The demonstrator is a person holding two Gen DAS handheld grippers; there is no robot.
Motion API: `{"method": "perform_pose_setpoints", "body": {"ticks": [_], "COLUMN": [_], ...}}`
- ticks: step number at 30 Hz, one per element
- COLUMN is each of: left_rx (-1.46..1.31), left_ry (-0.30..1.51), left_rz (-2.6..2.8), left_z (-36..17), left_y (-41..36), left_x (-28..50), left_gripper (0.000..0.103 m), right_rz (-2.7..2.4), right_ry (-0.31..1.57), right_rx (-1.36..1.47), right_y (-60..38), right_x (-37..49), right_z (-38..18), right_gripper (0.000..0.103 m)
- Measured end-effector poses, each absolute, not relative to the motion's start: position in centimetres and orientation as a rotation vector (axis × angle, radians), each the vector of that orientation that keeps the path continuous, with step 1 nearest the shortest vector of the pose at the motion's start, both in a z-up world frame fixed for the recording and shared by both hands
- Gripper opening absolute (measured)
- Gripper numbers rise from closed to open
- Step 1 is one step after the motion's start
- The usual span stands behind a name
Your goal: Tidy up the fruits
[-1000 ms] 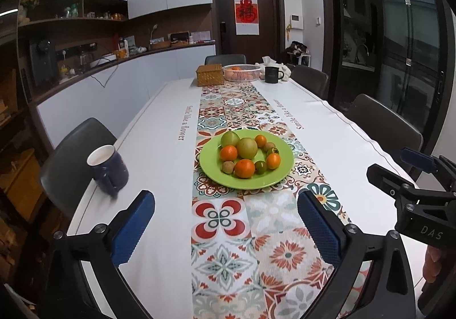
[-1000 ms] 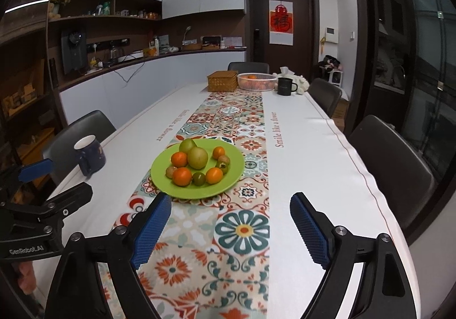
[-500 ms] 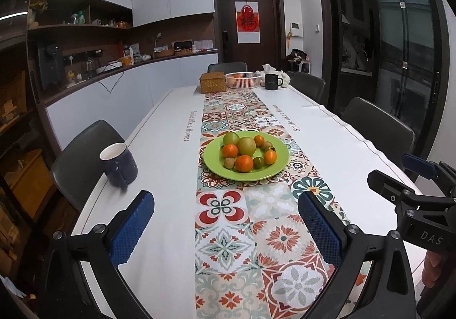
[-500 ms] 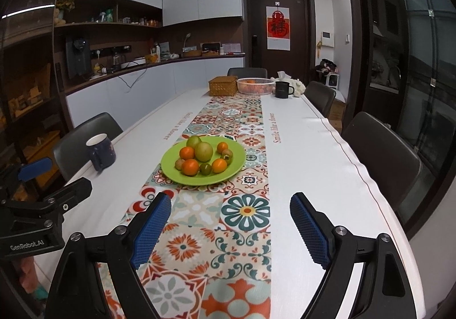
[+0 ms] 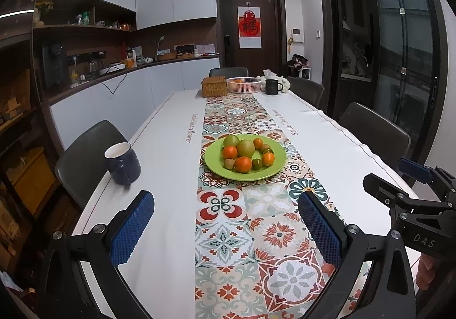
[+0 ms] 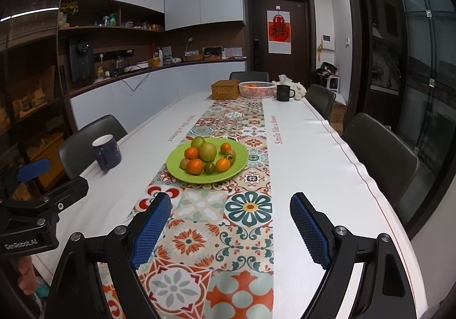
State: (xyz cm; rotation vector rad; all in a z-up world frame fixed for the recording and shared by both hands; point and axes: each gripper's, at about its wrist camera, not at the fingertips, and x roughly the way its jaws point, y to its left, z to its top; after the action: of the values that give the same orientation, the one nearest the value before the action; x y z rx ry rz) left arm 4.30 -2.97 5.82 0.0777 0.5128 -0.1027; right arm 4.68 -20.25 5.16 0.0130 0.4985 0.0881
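- Left gripper hangs released over the near end of the counter, blue pads wide apart, nothing between them.
- Right gripper is released too, jaws spread, holding nothing.
- The fruits sit piled on the green plate at 12 o'clock from both grippers, well apart from them, on the patterned runner.
- Navy mug stands at 10 o'clock near the counter edge.
- Far end: wicker box, white basket, black mug.
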Motion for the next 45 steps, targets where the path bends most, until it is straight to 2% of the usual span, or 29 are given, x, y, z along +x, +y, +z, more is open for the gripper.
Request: {"method": "perform_pose_setpoints", "body": {"ticks": [45], "left_rx": [0.065], "left_ry": [0.518], "left_rz": [-0.1], "left_z": [5.47], "left_y": [-2.92], "left_x": [3.74], "left_gripper": [0.103], "right_rz": [0.098], "right_ry": [0.506], "right_rx": [0.002], "right_y": [-19.73], "right_x": [4.28], "right_z": [4.89], "right_gripper": [0.086]}}
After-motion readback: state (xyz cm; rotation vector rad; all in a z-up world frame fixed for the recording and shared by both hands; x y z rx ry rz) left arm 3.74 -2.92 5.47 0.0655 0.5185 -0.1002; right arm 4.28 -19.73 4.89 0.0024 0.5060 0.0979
